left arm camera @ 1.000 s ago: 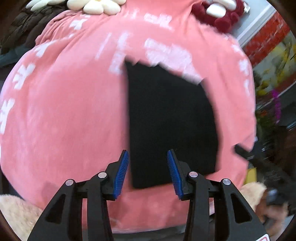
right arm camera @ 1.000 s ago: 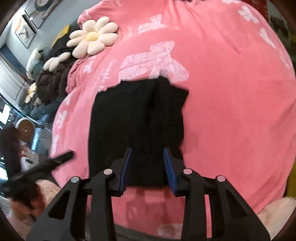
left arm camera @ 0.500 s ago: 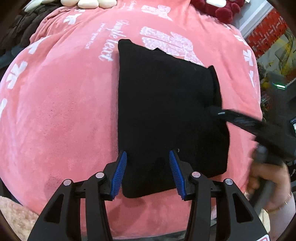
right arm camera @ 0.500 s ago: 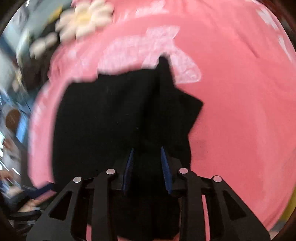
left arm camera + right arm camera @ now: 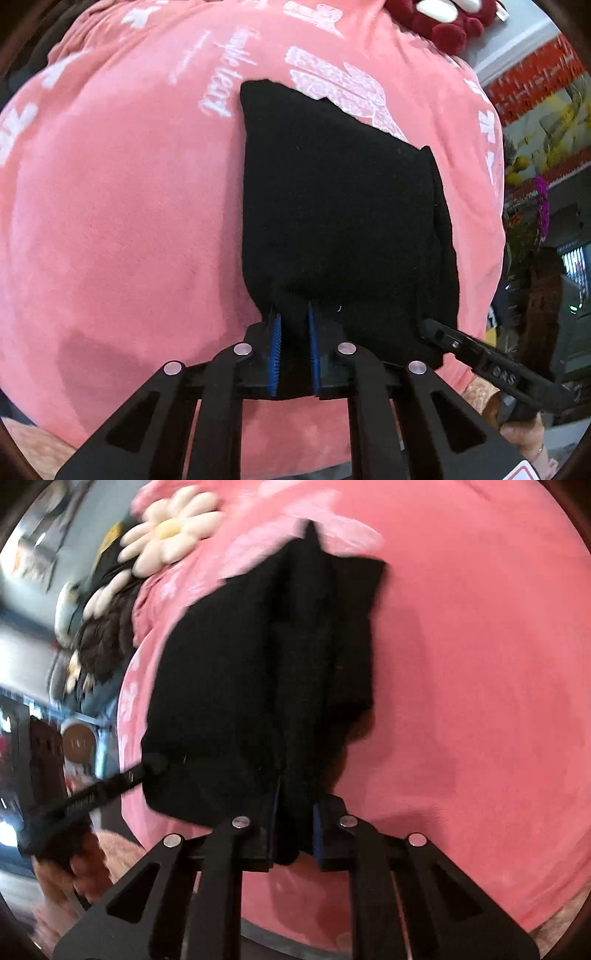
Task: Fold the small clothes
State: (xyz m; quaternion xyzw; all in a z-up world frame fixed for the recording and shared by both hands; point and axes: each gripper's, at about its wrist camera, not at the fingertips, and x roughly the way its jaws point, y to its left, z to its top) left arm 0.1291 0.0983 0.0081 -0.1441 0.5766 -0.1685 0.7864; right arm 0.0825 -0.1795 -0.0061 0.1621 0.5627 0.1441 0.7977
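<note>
A small black garment (image 5: 332,206) lies on a pink blanket (image 5: 122,206) with white print. My left gripper (image 5: 293,317) is shut on the garment's near edge toward its left corner. My right gripper (image 5: 295,794) is shut on the near edge of the same black garment (image 5: 258,657), toward its right side, and lifts that part so the cloth hangs in folds. The right gripper's finger also shows in the left wrist view (image 5: 480,354) at the garment's near right corner. The left gripper's finger shows in the right wrist view (image 5: 92,794) at the near left corner.
A daisy-shaped cushion (image 5: 166,535) and dark clothing (image 5: 107,638) lie at the blanket's far left. A dark red plush (image 5: 450,22) sits at the far end. Shelves and plants (image 5: 539,206) stand to the right. A fluffy beige rug (image 5: 114,853) lies below the near edge.
Both grippers moved in onto the garment's near edge and closed on it. The right gripper has raised its side, bunching the cloth.
</note>
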